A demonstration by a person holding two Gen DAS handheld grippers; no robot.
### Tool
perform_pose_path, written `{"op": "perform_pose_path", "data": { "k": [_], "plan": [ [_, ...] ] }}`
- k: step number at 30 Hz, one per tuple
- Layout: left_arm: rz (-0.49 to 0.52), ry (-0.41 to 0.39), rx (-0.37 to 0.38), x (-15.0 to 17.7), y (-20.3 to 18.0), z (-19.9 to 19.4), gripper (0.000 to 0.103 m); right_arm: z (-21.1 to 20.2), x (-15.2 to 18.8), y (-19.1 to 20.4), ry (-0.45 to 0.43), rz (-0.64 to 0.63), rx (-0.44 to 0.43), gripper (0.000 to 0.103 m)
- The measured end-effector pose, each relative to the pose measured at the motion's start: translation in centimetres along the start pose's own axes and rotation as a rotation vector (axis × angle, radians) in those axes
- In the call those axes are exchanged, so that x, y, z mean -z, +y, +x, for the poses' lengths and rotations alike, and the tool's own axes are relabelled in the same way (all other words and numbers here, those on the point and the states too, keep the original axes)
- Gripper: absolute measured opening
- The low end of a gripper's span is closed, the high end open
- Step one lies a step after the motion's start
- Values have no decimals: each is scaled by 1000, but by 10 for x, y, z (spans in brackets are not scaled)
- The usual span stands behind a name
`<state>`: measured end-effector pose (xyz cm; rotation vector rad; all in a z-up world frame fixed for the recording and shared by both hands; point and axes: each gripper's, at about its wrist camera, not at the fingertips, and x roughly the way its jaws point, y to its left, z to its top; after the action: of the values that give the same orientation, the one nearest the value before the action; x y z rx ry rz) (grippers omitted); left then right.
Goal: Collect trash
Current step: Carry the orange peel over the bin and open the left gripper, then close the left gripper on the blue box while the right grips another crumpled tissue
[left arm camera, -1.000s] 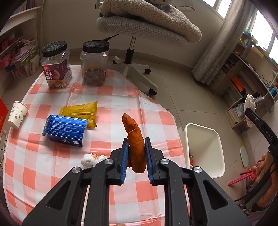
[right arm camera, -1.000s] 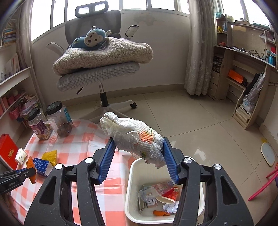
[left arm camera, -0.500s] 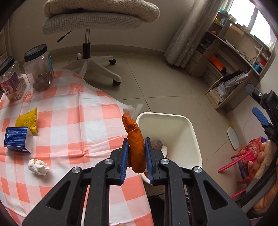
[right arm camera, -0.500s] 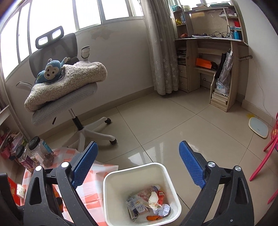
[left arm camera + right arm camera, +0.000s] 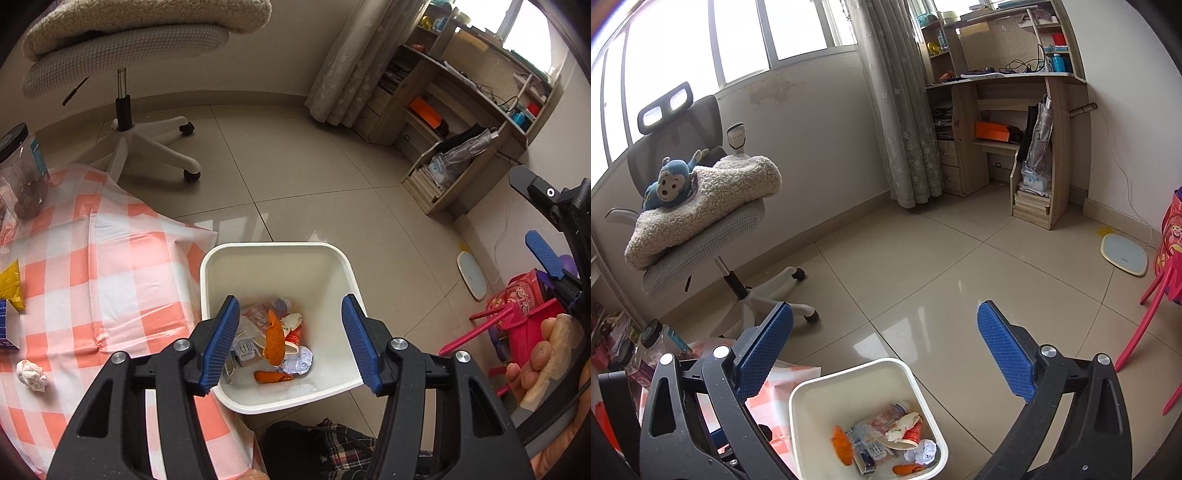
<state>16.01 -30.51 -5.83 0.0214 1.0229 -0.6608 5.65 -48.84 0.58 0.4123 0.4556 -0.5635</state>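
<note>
The white trash bin (image 5: 332, 258) stands on the floor beside the table and holds several pieces of trash. My left gripper (image 5: 290, 345) is open above the bin, and the orange peel (image 5: 274, 341) it held is inside the bin, upright among the rubbish. My right gripper (image 5: 884, 354) is open and empty, above and behind the bin (image 5: 827, 384); the orange peel (image 5: 841, 445) shows there too. A crumpled white tissue (image 5: 31, 374) and a yellow packet (image 5: 9, 282) lie on the checked table (image 5: 110, 295).
A blue box (image 5: 5, 328) sits at the table's left edge and a black-lidded jar (image 5: 22, 173) at its far corner. A swivel chair (image 5: 122, 48) with a blanket stands behind. Red children's chair (image 5: 517, 325) at right, wooden shelves (image 5: 443, 122) against the wall.
My left gripper moved over the bin and opened, dropping the orange peel into it. My right gripper had dropped its white wrapper and stays open, lifted slightly.
</note>
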Motion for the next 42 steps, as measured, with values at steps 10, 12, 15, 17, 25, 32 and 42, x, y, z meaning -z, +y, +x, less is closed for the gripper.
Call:
{"op": "perform_pose_path", "data": {
  "k": [10,12,15,17,25,32,42],
  "plan": [
    [-10,-71,-218,15,41,-27,83,5,22,59,45,-232,-8,96],
    [-16,-75,-285,18,55,-31,85,6,26,69,60,-250,-23,96],
    [-67,-54,-395,22,86,-32,87,7,31,84,81,-274,-49,96],
    [-138,-44,-461,24,113,-34,87,6,36,96,86,-295,-56,96],
    [-666,-30,-677,37,264,-46,89,10,64,145,121,-423,-98,96],
    [-996,-24,-855,50,362,-42,89,17,96,196,178,-568,-173,96],
    [-1035,150,-631,72,417,-15,88,20,144,260,226,-744,-260,96]
  ]
}}
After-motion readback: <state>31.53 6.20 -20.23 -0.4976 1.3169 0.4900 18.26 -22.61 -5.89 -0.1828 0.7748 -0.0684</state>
